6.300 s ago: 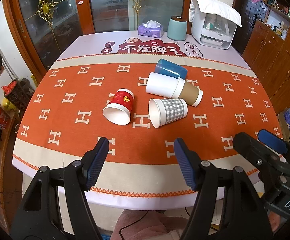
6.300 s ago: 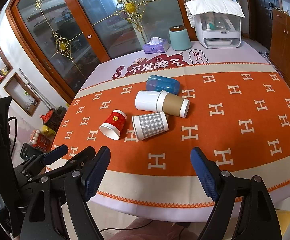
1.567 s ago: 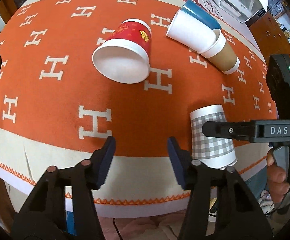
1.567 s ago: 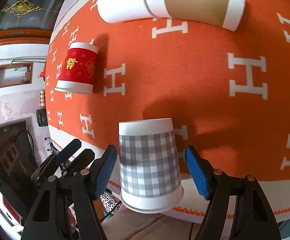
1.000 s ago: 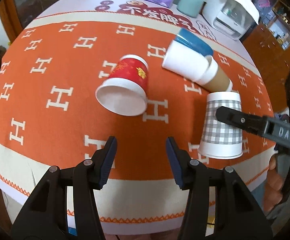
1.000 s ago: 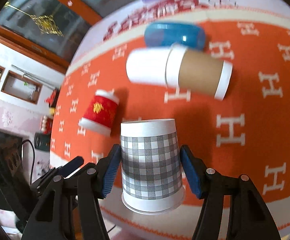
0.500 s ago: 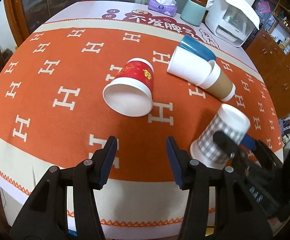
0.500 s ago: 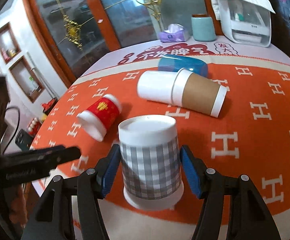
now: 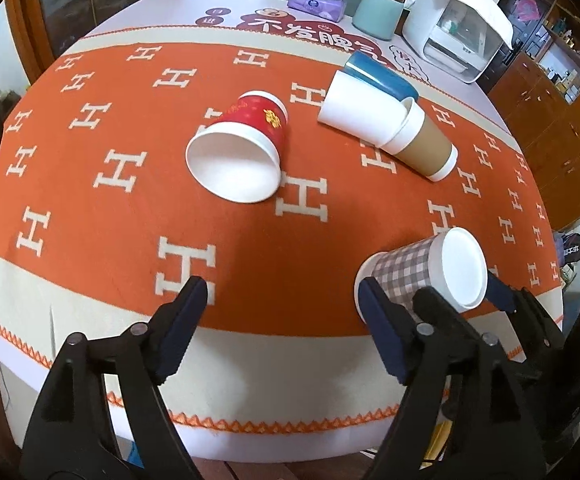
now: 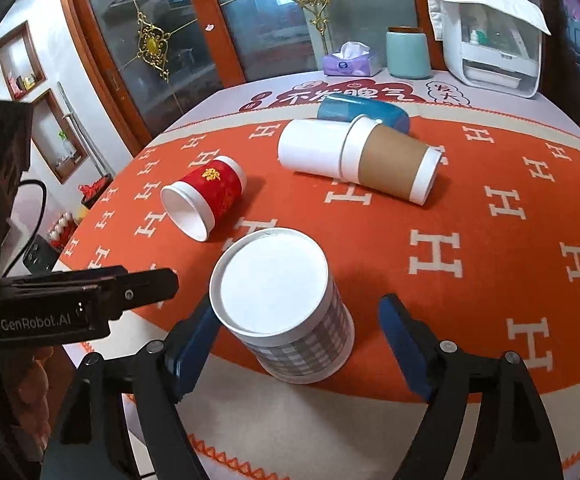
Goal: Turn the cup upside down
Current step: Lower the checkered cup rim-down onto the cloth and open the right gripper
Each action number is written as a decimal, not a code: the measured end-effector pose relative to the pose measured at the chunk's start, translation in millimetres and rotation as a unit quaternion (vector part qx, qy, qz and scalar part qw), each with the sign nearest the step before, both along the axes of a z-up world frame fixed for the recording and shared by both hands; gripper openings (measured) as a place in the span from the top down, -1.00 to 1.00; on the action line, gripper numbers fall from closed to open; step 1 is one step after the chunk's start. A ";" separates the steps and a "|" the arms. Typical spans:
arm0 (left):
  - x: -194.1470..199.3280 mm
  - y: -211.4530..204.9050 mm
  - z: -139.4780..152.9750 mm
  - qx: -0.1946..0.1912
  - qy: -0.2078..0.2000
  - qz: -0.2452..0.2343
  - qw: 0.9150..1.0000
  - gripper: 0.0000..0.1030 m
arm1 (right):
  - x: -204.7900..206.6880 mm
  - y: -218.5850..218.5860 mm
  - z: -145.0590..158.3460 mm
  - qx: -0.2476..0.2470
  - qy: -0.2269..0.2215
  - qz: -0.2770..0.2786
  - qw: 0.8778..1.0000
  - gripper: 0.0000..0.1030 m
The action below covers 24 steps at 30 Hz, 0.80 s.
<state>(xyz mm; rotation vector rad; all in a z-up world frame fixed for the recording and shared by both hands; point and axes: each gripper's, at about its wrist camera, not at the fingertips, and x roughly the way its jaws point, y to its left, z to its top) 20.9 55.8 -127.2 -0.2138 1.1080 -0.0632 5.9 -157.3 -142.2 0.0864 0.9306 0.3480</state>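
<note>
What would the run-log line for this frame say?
stage: release | plaid cup: upside down on tablecloth | right claw: open around it | left claw: open, empty | red cup: on side

Tissue box, teal canister, white appliance at table's far edge.

Bare cloth lies between the left jaws and ahead of them — the red cup blocks farther on; the gray plaid cup fills the right jaws' gap.
</note>
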 end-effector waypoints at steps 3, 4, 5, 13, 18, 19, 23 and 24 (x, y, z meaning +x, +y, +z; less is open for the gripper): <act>-4.3 -3.3 1.5 0.012 -0.001 0.002 1.000 -0.52 | -5.6 -6.3 4.1 0.003 0.001 -0.001 1.000 -0.58; -6.3 -5.1 2.4 0.015 -0.003 0.002 1.000 -0.52 | -8.1 -8.4 5.6 0.005 0.001 -0.001 1.000 -0.58; -7.6 -6.2 3.2 0.016 -0.004 0.001 1.000 -0.52 | -11.8 -11.1 7.1 0.007 0.001 -0.002 1.000 -0.58; -21.8 -12.8 11.2 0.026 -0.001 0.001 1.000 -0.52 | -31.6 -22.2 23.6 0.030 0.008 0.001 1.000 -0.58; -30.4 -14.0 27.7 0.027 0.000 0.000 1.000 -0.52 | -40.5 -27.2 47.3 0.037 0.011 -0.002 0.999 -0.58; -32.3 -15.1 33.2 0.029 -0.001 -0.002 1.000 -0.52 | -40.6 -27.4 52.7 0.038 0.014 -0.004 0.999 -0.58; -38.9 -19.5 57.1 0.039 -0.019 -0.007 0.999 -0.52 | -44.1 -33.0 84.4 0.028 0.011 -0.023 0.999 -0.58; -39.8 -21.1 64.5 0.040 -0.024 -0.008 0.999 -0.52 | -44.7 -33.5 93.6 0.018 0.005 -0.027 0.999 -0.58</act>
